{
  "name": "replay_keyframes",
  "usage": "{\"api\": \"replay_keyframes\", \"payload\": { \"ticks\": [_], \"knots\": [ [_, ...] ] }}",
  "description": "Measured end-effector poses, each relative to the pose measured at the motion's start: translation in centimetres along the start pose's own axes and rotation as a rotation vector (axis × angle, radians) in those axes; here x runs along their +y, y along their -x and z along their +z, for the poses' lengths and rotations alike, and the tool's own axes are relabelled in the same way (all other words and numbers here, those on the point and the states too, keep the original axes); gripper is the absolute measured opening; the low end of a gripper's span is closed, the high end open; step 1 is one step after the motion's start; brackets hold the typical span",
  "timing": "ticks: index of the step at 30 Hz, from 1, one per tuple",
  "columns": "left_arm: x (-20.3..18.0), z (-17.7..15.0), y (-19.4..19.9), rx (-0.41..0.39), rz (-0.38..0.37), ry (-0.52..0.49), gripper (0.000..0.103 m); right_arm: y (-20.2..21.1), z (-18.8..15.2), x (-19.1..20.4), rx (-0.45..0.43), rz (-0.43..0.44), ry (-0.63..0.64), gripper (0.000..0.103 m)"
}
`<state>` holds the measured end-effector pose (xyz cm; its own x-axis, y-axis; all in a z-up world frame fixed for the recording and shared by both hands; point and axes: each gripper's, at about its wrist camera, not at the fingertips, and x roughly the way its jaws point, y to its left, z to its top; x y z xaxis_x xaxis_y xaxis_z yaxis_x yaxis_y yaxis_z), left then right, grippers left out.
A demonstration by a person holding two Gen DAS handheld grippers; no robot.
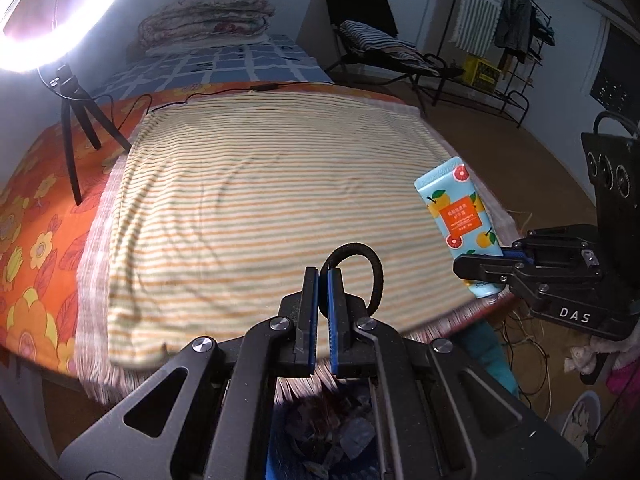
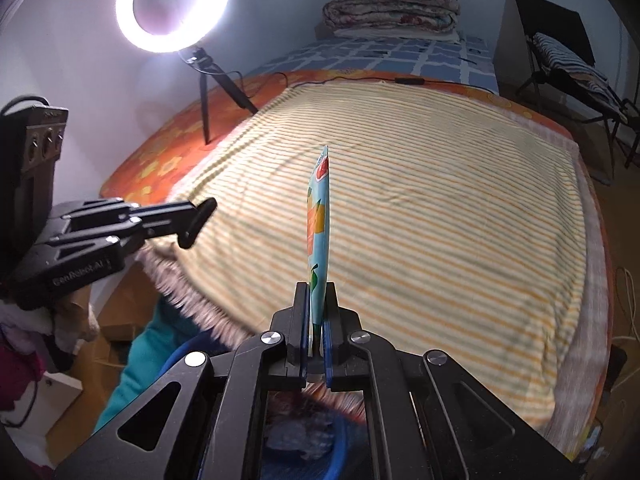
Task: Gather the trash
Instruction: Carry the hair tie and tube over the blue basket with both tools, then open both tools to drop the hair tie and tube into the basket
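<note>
Above the near edge of the striped blanket I have both grippers raised, each clamped on a piece of trash. My left gripper has its jaws closed on a black hair tie; the loop stands up out of the fingertips and curls over to the right of them. From the right wrist view the same gripper comes in from the left with the dark loop seen edge-on at its tip.

My right gripper is pinched tight on a light blue tube printed with oranges and a grapefruit slice. The tube stands nearly upright out of the jaws, its flat crimped end at the top. In the left wrist view that tube leans a little to the left, with the right gripper gripping it near its cap end, over the right-hand edge of the blanket.

Below both grippers, just under the blanket's fringed edge, I can see a blue bin with crumpled clear wrappers inside. The blanket lies over an orange flowered sheet. A lit ring light stands on a small tripod on that sheet, well behind the grippers.
</note>
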<state>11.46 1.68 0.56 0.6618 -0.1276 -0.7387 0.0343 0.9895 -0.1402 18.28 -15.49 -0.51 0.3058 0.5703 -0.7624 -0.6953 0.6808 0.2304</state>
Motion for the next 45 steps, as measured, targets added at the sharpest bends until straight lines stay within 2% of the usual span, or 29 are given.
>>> {"api": "replay_keyframes", "payload": {
  "ticks": [7,16,34,45],
  "knots": [
    [-1.6,-2.9,2.2,-0.002,-0.004,-0.019,0.002,2.0,-2.6,2.5,-0.008,0.009,0.019,0.004],
    [-2.7,-7.2,3.4,0.028,-0.022,-0.004,0.002,2.5,-6.0,4.4,0.005,0.03,-0.006,0.004],
    [-3.6,-13.5,1.2,0.15,-0.047,0.057,0.002,1.1,-11.3,5.6,0.069,0.058,-0.077,0.004],
    [-3.1,-16.0,-0.2,0.206,-0.04,0.11,0.002,-0.3,-13.7,5.0,0.112,0.059,-0.134,0.004]
  ]
}}
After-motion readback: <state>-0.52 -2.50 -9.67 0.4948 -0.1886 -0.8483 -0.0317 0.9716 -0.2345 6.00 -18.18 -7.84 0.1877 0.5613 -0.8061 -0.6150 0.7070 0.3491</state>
